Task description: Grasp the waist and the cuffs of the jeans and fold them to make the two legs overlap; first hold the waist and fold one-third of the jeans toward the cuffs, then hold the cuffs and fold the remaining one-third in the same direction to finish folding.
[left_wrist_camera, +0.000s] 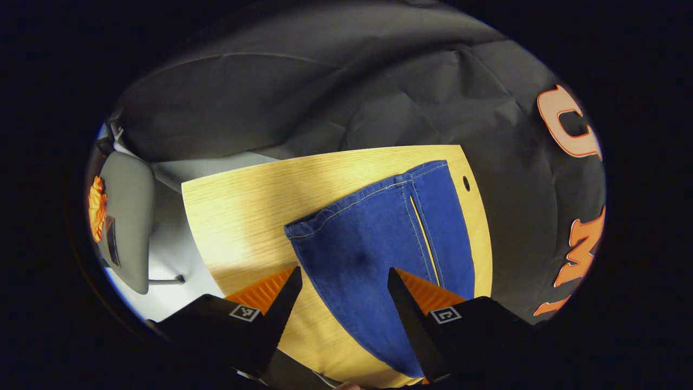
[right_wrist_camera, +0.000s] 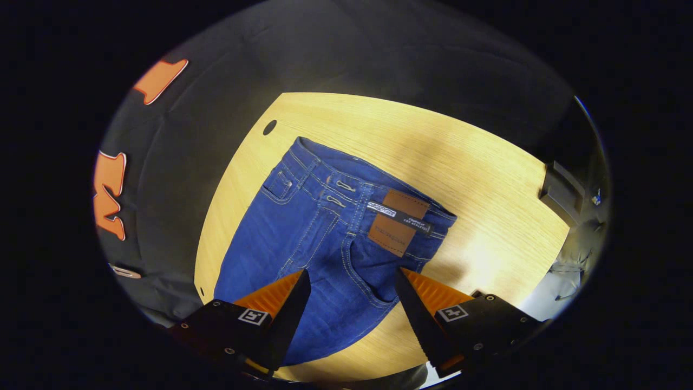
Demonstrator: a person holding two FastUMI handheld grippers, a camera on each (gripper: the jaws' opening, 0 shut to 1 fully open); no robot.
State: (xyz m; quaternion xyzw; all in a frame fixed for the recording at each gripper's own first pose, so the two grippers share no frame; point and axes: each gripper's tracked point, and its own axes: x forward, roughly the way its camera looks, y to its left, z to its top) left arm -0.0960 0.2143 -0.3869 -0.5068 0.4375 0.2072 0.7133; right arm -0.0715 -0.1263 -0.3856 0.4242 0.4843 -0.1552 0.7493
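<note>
Both tools hang above the counter with their fingers spread apart and nothing between them. Left tool (left_wrist_camera: 344, 276): its two fingers frame the lower legs of the jeans (left_wrist_camera: 379, 238) from above, not touching the cloth. Right tool (right_wrist_camera: 352, 279): its fingers frame the seat and pocket area of the jeans (right_wrist_camera: 325, 238), likewise held clear of the fabric.

Blue denim lies flat on the pale wooden counter (left_wrist_camera: 243, 211), legs stretched out straight, with its long axis running from one tool to the other — waist toward the right tool, cuffs toward the left one. In the left gripper view the cuffs (left_wrist_camera: 368, 197) sit at the far end from the fingers, the two legs side by side with a thin strip of wood showing between them, and a small round hole (left_wrist_camera: 466, 183) in the counter just beyond. A grey chair (left_wrist_camera: 127, 216) stands off the counter's edge on that side.

The right gripper view gives the other end: the waistband (right_wrist_camera: 373, 189) with its brown leather patch (right_wrist_camera: 398, 222), belt loops and a back pocket — all facing up — plus a dark box (right_wrist_camera: 563, 192) near the counter's far corner.
</note>
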